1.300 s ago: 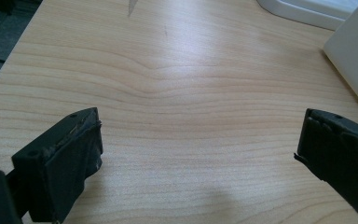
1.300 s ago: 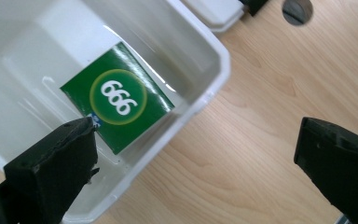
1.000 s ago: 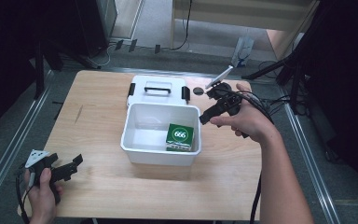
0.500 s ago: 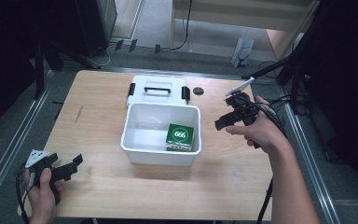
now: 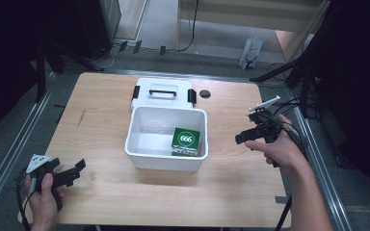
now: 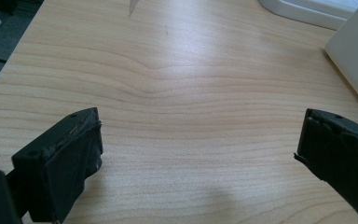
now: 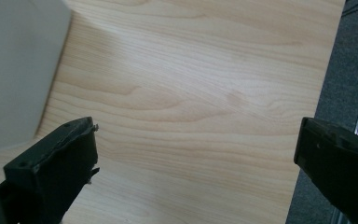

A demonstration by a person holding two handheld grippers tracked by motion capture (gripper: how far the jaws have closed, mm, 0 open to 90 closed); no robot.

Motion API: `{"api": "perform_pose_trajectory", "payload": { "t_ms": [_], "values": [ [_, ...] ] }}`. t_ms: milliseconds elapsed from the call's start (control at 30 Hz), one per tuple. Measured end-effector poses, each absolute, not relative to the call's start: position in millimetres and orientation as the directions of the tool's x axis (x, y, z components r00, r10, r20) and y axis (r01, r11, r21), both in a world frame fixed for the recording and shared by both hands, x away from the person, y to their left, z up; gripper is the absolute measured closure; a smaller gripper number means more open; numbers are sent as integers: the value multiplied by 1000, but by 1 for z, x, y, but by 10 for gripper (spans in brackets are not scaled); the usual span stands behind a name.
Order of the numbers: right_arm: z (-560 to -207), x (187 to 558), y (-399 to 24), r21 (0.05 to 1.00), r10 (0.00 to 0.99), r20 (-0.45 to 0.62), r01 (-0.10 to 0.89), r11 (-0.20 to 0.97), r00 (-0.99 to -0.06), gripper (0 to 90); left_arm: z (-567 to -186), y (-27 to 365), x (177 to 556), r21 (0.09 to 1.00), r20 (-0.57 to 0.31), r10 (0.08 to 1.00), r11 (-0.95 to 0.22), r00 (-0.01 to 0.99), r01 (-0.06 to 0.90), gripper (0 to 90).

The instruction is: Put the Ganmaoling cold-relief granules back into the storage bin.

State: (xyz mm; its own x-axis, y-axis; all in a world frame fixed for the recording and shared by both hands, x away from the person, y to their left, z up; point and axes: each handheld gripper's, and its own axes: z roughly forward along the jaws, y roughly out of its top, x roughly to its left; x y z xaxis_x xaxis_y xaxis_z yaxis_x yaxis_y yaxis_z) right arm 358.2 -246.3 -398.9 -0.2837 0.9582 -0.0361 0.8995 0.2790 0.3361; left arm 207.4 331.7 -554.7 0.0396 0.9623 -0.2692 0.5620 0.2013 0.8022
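Observation:
A white open bin (image 5: 139, 155) stands in the middle of the wooden table. A green box marked 666 (image 5: 186, 139) lies in its right half. My left gripper (image 5: 77, 171) rests at the table's near left corner, open and holding nothing; its jaws (image 6: 198, 149) stand wide apart over bare wood, with the bin's corner (image 6: 354, 46) ahead at the right. My right gripper (image 5: 246, 127) hovers to the right of the bin, open, with nothing between its jaws (image 7: 196, 154). There the bin's wall (image 7: 18, 70) shows at the left.
The bin's white lid (image 5: 163, 94), with a handle and black latches, lies flat just behind the bin. A small black disc (image 5: 204, 94) sits to the lid's right. The table's right edge (image 7: 331, 84) runs close by the right gripper, with a metal rail beyond it.
My right gripper has moved from the bin's back right corner out to the right and nearer the person. The left gripper has stayed where it was.

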Motion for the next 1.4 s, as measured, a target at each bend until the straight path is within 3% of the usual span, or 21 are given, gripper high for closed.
{"api": "perform_pose_trajectory", "payload": {
  "t_ms": [300,867,1100,1200,1400],
  "values": [
    [-429,340,-276,402,983,-16,899,174,-182,0,-555,332,207,804,-269,962,202,39,559,6],
    [-487,293,-315,596,994,-28,797,102,-107,0,-555,331,207,807,-266,963,199,41,556,6],
    [-513,270,-329,701,993,-93,704,114,-68,0,-555,331,207,807,-265,964,199,40,556,6],
    [-523,256,-338,777,998,-45,626,58,-37,0,-555,332,206,807,-266,963,200,39,556,6],
    [-537,235,-349,842,1000,-15,538,20,-13,11,-555,332,206,808,-263,964,197,42,556,6]
  ]
}}
